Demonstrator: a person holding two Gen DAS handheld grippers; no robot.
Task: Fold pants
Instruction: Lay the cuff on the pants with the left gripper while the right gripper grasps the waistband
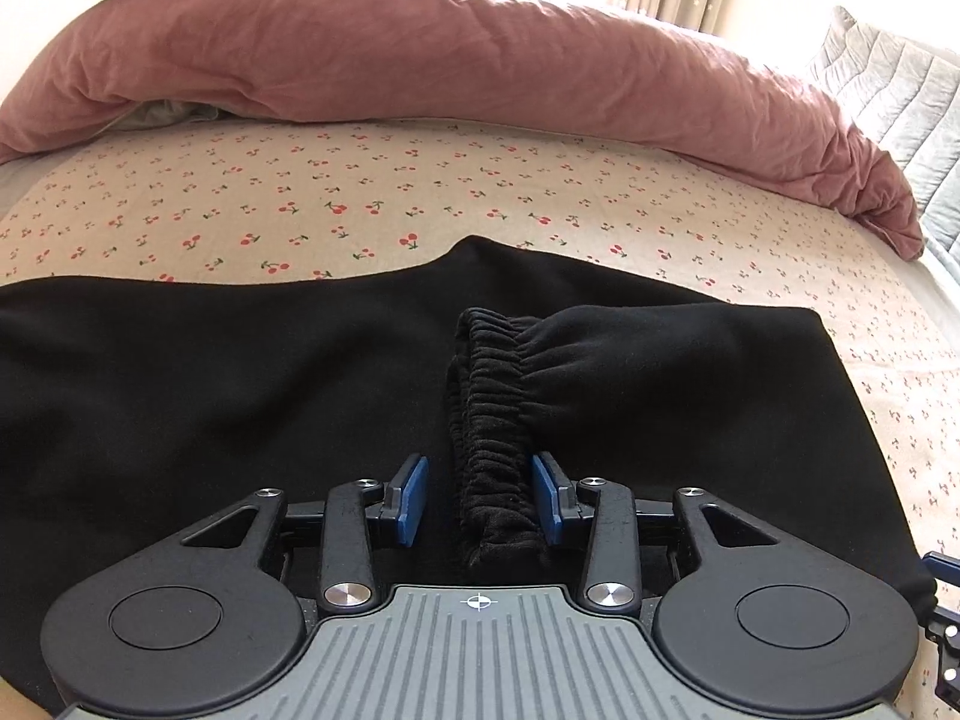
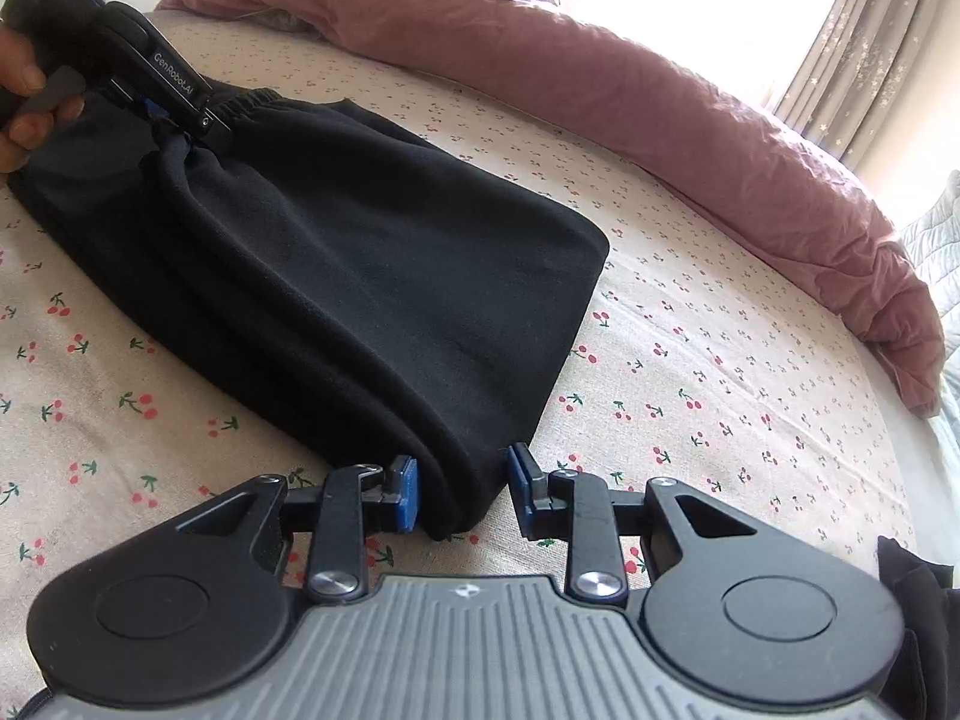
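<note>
A: Between the fingers of the left gripper lies the gathered waistband, running from 6 o'clock up toward 12. The fingers stand open. One blue pad is just beside the elastic and the other is clear of it.

B: And the right gripper?

A: Its fingers bracket the folded end of the black pants. The pad at 9 o'clock is against the cloth, while the pad at 3 o'clock meets it only at its upper tip. Whether they really pinch cannot be told.

B: Where do the pants lie as a whole?

A: They lie flat on the cherry-print bed. In the right wrist view they stretch from the right fingers toward 10 o'clock, where the left gripper sits on the waistband. The pink duvet is well apart, at 12 o'clock.

B: So the step looks like setting down a fold.

A: Probably. To do it well, the person should lift the left fingers clear without snagging the elastic. The right fingers should keep the far end taut and low, so the layers stay square. The fleece looks thick, and the top layer may creep if it is tugged sideways.
</note>
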